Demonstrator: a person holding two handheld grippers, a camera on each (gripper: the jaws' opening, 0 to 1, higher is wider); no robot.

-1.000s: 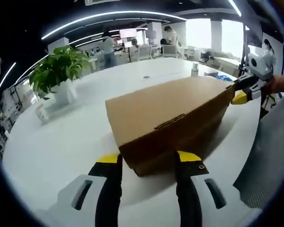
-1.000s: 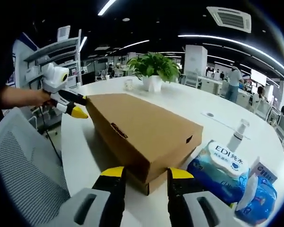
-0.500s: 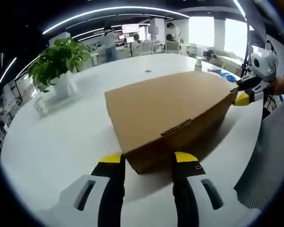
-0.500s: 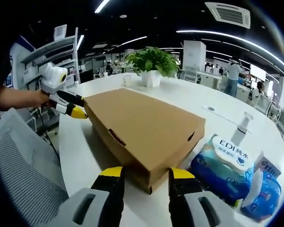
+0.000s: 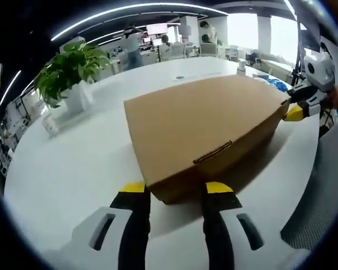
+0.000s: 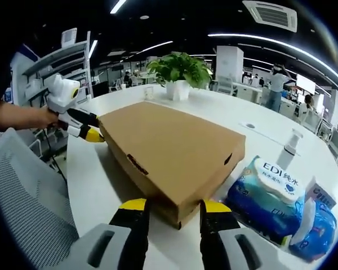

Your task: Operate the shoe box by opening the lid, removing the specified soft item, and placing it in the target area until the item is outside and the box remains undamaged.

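Note:
A closed brown cardboard shoe box (image 5: 200, 126) (image 6: 169, 149) lies on a white table (image 5: 73, 169). My left gripper (image 5: 170, 188) stands open, its yellow-tipped jaws on either side of the box's near corner. At the opposite corner my right gripper (image 6: 172, 207) is open in the same way. The right gripper (image 5: 296, 109) also appears at the far right in the left gripper view, and the left gripper (image 6: 87, 130) with a hand behind it appears at the left in the right gripper view. The lid is down and the soft item is hidden.
A potted plant (image 5: 70, 76) (image 6: 179, 73) stands on the table. Blue wet-wipe packs (image 6: 267, 194) and a pump bottle (image 6: 289, 147) lie beside the box. A grey mesh chair (image 6: 22, 202) stands at the table's edge. People sit at desks in the background.
Both cameras have risen and tipped a little, showing more of the lid's top. The box stays shut and both grippers stay at its corners.

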